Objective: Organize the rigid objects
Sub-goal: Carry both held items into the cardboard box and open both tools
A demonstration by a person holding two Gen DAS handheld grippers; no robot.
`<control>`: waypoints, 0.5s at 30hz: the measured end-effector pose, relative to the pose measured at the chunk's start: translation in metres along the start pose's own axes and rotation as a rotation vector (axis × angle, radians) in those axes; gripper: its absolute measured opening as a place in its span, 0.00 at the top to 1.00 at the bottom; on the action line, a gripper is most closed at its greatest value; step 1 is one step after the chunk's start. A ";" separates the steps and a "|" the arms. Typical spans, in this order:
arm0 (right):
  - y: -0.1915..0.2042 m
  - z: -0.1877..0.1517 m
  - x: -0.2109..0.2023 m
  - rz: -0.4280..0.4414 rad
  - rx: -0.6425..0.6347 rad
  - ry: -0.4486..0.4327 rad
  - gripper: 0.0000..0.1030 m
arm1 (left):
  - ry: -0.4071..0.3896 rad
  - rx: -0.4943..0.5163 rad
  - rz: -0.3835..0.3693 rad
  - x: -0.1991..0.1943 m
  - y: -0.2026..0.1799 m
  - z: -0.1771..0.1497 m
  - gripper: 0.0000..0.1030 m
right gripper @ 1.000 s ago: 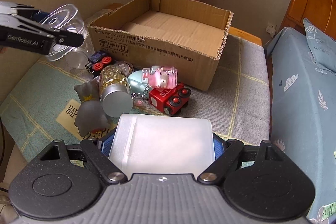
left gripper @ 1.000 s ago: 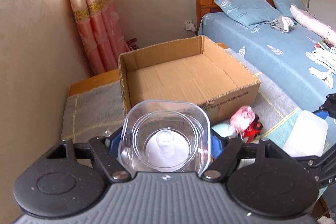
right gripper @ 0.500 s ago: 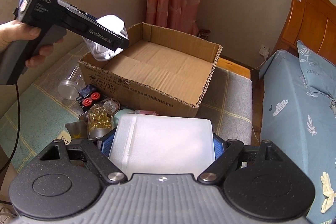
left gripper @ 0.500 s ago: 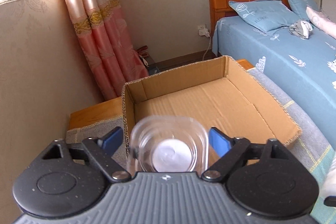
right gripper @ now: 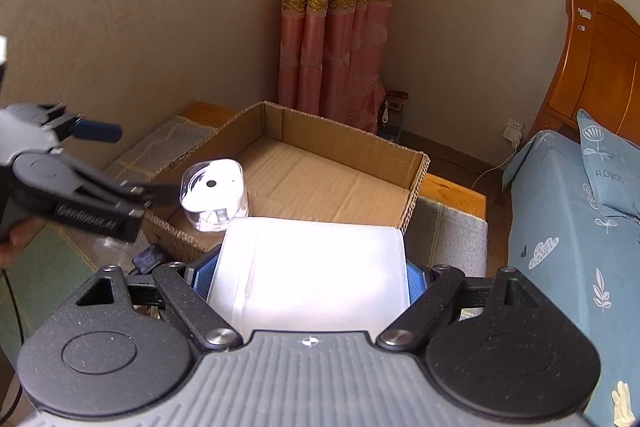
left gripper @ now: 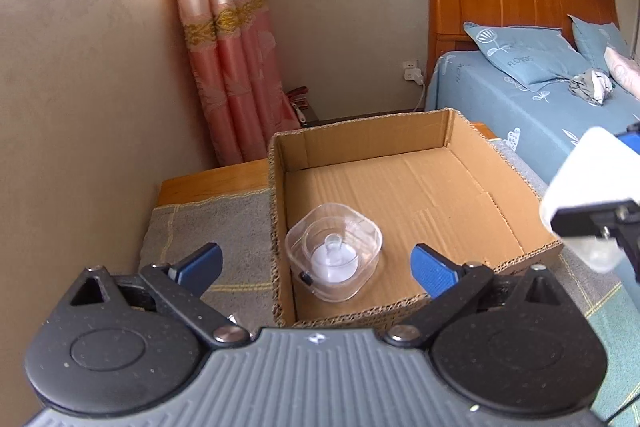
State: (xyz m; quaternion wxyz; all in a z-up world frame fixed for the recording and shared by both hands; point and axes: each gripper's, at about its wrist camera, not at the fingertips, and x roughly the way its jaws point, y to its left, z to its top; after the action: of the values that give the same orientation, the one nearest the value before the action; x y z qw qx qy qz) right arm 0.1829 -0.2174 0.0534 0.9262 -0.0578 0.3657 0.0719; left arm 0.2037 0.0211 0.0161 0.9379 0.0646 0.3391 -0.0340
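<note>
A clear square plastic container with a white disc inside rests in the near left corner of the open cardboard box. My left gripper hovers above it, its blue-padded jaws still opening and well clear of the container. In the right wrist view the same container sits in the box, with the left gripper beside it. My right gripper is shut on a flat white translucent plastic box, held in the air in front of the cardboard box; it shows at the right edge of the left wrist view too.
The cardboard box stands on a grey and green cloth over a low wooden table. A bed with blue bedding and wooden headboard is on the right, a pink curtain and wall behind. A small clear item lies left of the box.
The left gripper opened and let go of the clear container, which now rests inside the cardboard box. The right gripper rose and came closer to the box with the white plastic box.
</note>
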 end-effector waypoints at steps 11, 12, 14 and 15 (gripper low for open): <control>-0.011 0.067 0.061 -0.017 0.009 0.022 0.15 | 0.029 -0.126 0.107 -0.029 0.039 -0.049 0.02; -0.012 0.071 0.065 -0.018 0.017 0.016 0.15 | 0.033 -0.130 0.113 -0.029 0.041 -0.052 0.02; -0.014 0.078 0.072 -0.022 0.031 0.012 0.08 | 0.038 -0.138 0.124 -0.030 0.044 -0.056 0.02; -0.014 0.079 0.073 -0.026 0.037 0.013 0.05 | 0.043 -0.142 0.126 -0.030 0.046 -0.058 0.02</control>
State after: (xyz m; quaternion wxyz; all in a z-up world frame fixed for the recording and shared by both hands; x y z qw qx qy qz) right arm 0.2916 -0.2120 0.0614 0.9255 -0.0458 0.3722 0.0525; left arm 0.1491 0.0760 -0.0043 0.9330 0.0197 0.3558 0.0504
